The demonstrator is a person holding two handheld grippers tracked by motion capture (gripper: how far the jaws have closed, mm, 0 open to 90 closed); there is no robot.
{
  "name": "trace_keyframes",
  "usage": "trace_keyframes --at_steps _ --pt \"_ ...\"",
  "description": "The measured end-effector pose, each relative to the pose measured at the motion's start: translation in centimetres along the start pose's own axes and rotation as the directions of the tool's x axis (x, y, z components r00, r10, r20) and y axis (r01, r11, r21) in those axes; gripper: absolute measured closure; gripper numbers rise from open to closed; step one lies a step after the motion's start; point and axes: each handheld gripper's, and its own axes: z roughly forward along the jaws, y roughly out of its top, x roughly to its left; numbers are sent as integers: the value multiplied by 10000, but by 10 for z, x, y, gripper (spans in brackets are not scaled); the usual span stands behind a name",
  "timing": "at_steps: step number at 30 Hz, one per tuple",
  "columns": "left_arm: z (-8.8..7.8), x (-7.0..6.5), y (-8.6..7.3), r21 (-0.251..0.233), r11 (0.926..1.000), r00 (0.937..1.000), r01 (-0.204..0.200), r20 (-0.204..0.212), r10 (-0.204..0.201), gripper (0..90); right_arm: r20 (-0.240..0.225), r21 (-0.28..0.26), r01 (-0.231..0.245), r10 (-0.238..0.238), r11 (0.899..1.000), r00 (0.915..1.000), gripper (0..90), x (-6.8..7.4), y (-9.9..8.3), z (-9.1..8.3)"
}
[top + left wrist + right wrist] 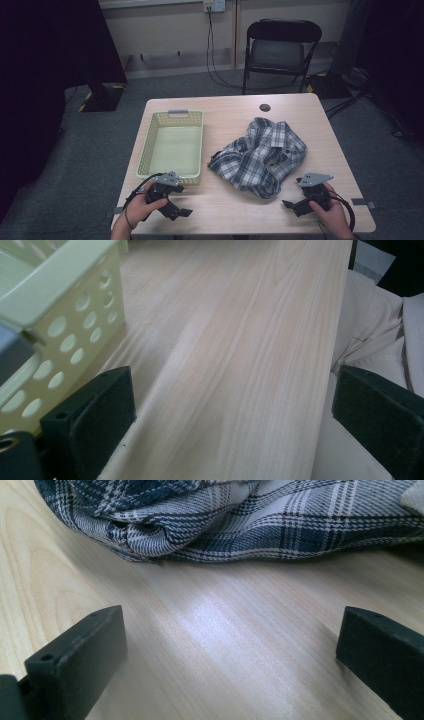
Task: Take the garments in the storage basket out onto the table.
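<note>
The high view looks forward and down over the whole table (235,107). The 2 gripper views skim its top up close; one faces the basket (65,315), the other the shirt (240,520).

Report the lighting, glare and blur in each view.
High view: dim, dark corners, soft grain. Left gripper view: bright, the pale yellow perforated plastic basket blurred up close. Right gripper view: a glare patch on the light wooden table; the crumpled blue-and-white plaid shirt sharp.
</note>
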Motion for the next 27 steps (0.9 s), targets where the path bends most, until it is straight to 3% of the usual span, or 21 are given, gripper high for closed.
trace_keyframes --at_steps 27 --pt "-19 12 -27 -347 9994 9988 -47 -498 30 31 2 0 1 -1 10000 10000 0 0 0 0"
